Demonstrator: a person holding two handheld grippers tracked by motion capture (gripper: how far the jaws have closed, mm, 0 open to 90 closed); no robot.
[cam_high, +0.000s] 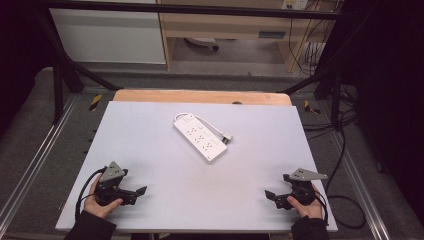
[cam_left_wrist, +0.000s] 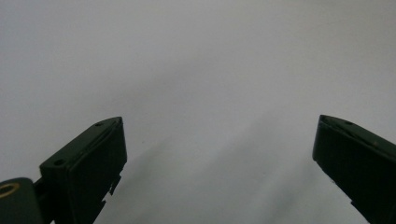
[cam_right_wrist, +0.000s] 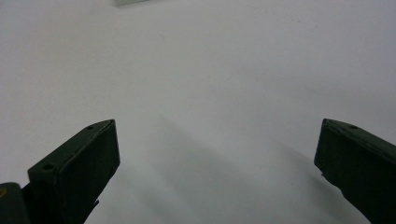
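Note:
A white power strip (cam_high: 200, 138) lies diagonally near the middle of the white table (cam_high: 150, 125), its white cord looped at the far end and its plug (cam_high: 227, 137) resting beside it on the right. My left gripper (cam_high: 141, 193) rests near the front left corner, held by a hand, jaws wide apart over bare table (cam_left_wrist: 219, 123). My right gripper (cam_high: 270, 196) sits near the front right corner, also open, with nothing between its fingers (cam_right_wrist: 217, 126). Both are far from the strip.
A wooden edge (cam_high: 200, 96) shows behind the white board. Black frame posts (cam_high: 59, 85) stand at the table's far corners. Cables (cam_high: 345, 150) trail on the floor to the right. A pale corner of something (cam_right_wrist: 130, 2) shows at the top of the right gripper view.

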